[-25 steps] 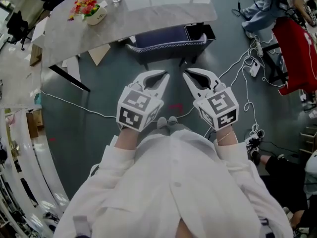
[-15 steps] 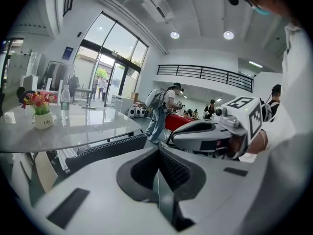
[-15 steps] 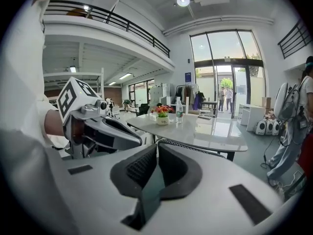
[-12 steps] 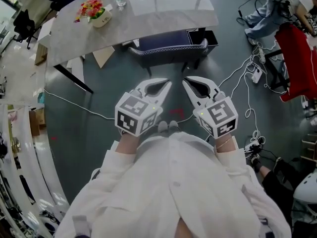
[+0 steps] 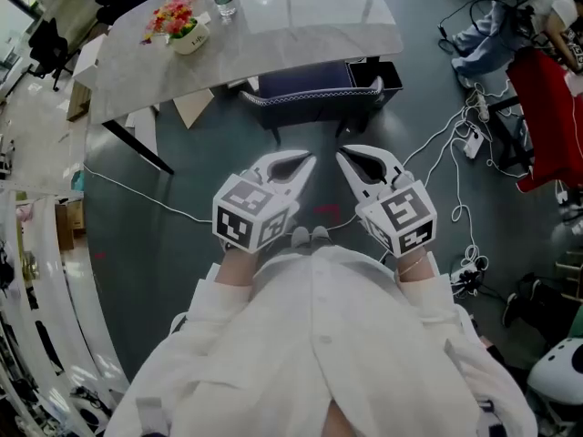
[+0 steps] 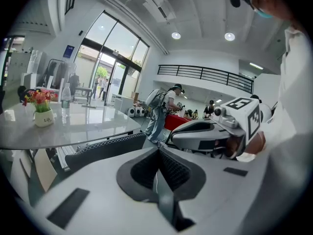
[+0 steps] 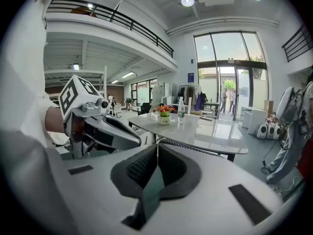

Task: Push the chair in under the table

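Both hand-held tools, the left tool (image 5: 303, 162) and the right tool (image 5: 344, 158), are clenched on nothing. They are held side by side above the grey floor (image 5: 205, 167), well short of the dark navy padded chair with a white-stitched rim (image 5: 310, 87). The chair sits partway under the near edge of the pale marble-topped desk (image 5: 301, 21). It looks sturdy and fairly heavy, with soft upholstery, and should slide rather than lift. The firmer stitched back rim, pressed evenly by both closed tips, seems the best place to push.
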Demonstrator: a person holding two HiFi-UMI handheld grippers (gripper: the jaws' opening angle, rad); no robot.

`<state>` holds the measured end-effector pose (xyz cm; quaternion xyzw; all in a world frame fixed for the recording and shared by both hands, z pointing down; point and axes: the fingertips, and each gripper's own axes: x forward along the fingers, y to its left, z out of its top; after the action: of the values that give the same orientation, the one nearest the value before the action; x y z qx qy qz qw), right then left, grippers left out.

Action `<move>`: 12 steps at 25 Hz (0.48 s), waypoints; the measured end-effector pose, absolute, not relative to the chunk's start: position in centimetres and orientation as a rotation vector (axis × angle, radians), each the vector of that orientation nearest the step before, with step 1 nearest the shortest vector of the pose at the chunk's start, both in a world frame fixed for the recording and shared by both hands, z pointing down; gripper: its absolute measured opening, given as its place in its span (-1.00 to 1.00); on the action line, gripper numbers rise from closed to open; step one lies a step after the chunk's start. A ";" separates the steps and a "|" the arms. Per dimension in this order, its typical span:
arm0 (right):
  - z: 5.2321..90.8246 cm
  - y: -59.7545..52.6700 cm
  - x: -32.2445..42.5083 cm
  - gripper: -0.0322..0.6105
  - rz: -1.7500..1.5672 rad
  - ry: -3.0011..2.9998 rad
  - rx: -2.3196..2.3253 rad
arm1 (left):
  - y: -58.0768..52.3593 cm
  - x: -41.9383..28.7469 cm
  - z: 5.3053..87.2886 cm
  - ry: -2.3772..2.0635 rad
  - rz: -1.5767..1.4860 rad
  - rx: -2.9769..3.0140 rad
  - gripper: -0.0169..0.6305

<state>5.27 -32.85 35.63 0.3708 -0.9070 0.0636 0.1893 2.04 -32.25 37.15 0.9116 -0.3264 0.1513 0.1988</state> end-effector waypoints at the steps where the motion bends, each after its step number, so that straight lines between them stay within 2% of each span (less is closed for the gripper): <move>1: 35.6 -32.8 5.3 -0.79 0.179 -2.551 1.042 | -32.2 2.2 37.1 -0.908 0.425 2.552 -0.91; 12: 35.9 -32.6 6.7 -0.79 0.180 -2.537 1.040 | -31.0 4.7 37.3 -0.798 0.497 2.606 -0.91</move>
<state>6.68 -32.60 35.91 0.3711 -0.9054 0.0643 0.1958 4.72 -30.98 37.25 0.9245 -0.2832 0.1764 0.1844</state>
